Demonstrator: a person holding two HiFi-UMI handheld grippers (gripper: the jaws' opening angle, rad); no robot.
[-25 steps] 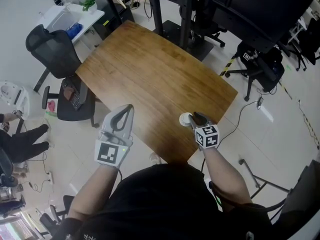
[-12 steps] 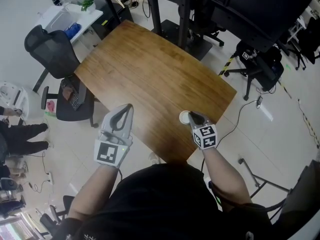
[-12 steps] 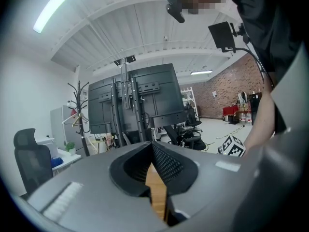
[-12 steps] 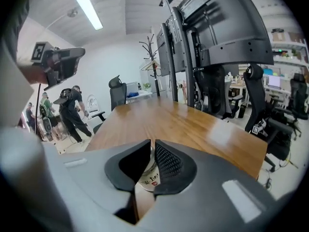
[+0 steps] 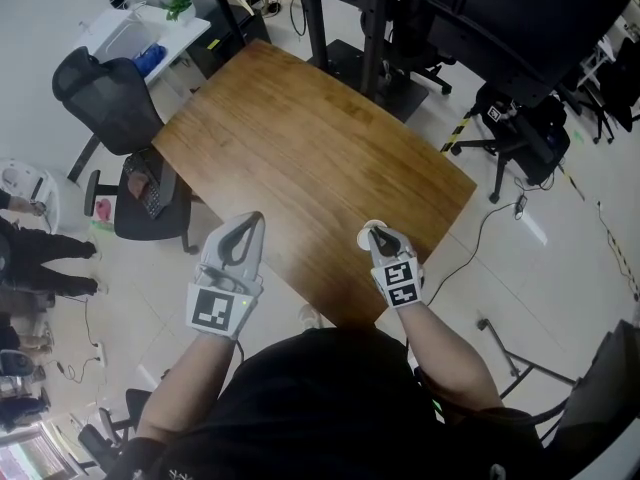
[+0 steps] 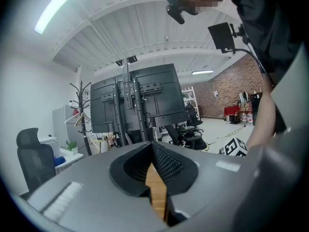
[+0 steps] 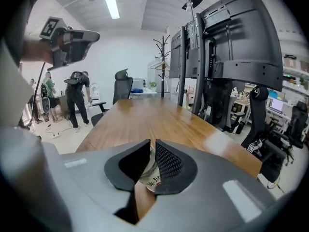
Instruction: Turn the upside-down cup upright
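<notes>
A small white paper cup with print on its side is near the front right corner of the wooden table. My right gripper is shut on it, a little above the wood. In the right gripper view the cup sits tilted between the two dark pads, mostly hidden by them. My left gripper hovers off the table's front left edge, its jaws together and nothing in them; through its own view only a thin strip of wood shows between the jaws of the left gripper.
A black office chair stands at the table's left side, a white side desk beyond it. Black monitor stands rise behind the far edge. Another chair is at right. People stand on the floor at far left.
The right gripper's jaws have closed on the cup. The gripper has rolled and shifted slightly left and up with it. The left gripper has stayed put.
</notes>
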